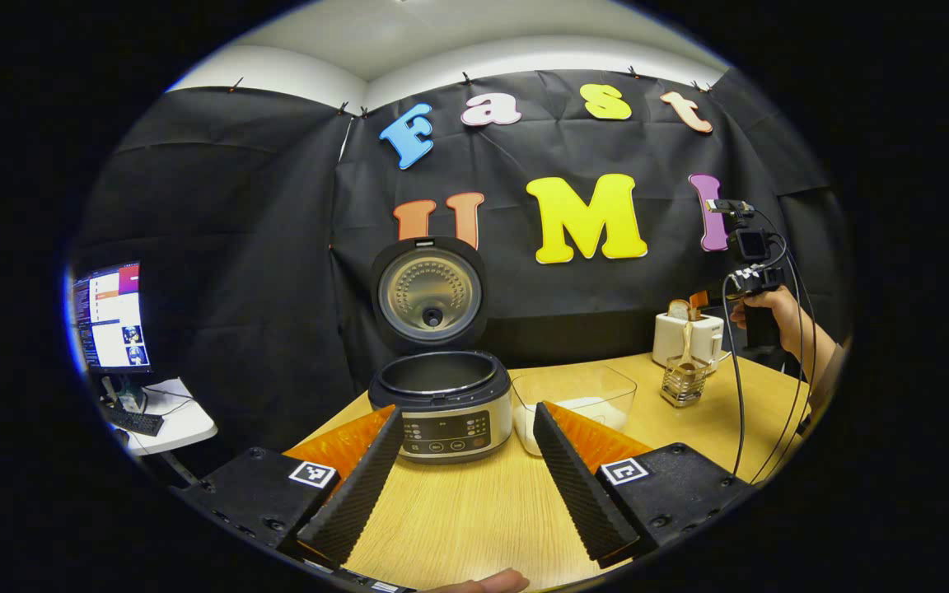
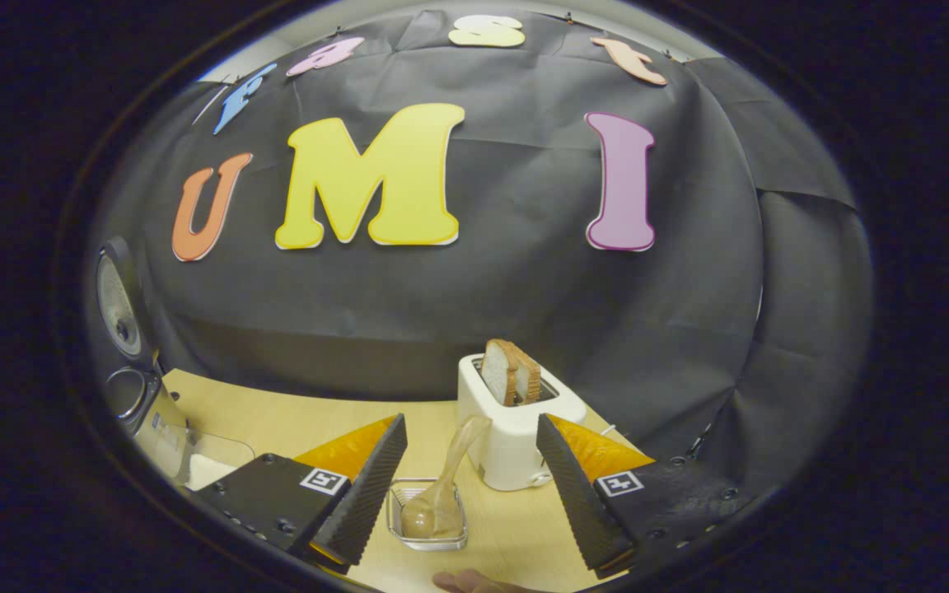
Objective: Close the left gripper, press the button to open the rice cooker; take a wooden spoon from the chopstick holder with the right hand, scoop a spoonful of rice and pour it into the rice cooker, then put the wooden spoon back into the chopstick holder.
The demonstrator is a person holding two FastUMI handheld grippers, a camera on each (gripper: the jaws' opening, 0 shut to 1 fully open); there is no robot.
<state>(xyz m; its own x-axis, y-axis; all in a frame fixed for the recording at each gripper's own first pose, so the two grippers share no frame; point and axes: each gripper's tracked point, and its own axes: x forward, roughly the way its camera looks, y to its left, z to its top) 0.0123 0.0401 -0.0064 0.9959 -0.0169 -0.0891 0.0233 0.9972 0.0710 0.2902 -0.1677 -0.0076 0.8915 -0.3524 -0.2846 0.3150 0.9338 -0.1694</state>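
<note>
The rice cooker (image 1: pixel 441 412) stands open on the wooden table, its lid (image 1: pixel 430 295) raised upright and the pot empty. My left gripper (image 1: pixel 466 408) is open just in front of it, holding nothing. Right of the cooker sits a clear box of rice (image 1: pixel 582 403). Farther right, a wooden spoon (image 1: pixel 686 346) stands in the glass chopstick holder (image 1: pixel 683 383). A hand holds my right gripper (image 1: pixel 701 299) above that holder. In the right gripper view, my right gripper (image 2: pixel 470 420) is open over the wooden spoon (image 2: pixel 446 478) in the holder (image 2: pixel 396 515), not touching it.
A white toaster (image 2: pixel 516 436) with bread slices stands close behind the holder, also the toaster (image 1: pixel 689 333). Cables hang from the right gripper across the table's right side. A monitor (image 1: pixel 108 317) and keyboard (image 1: pixel 137 422) sit on a side table at the left.
</note>
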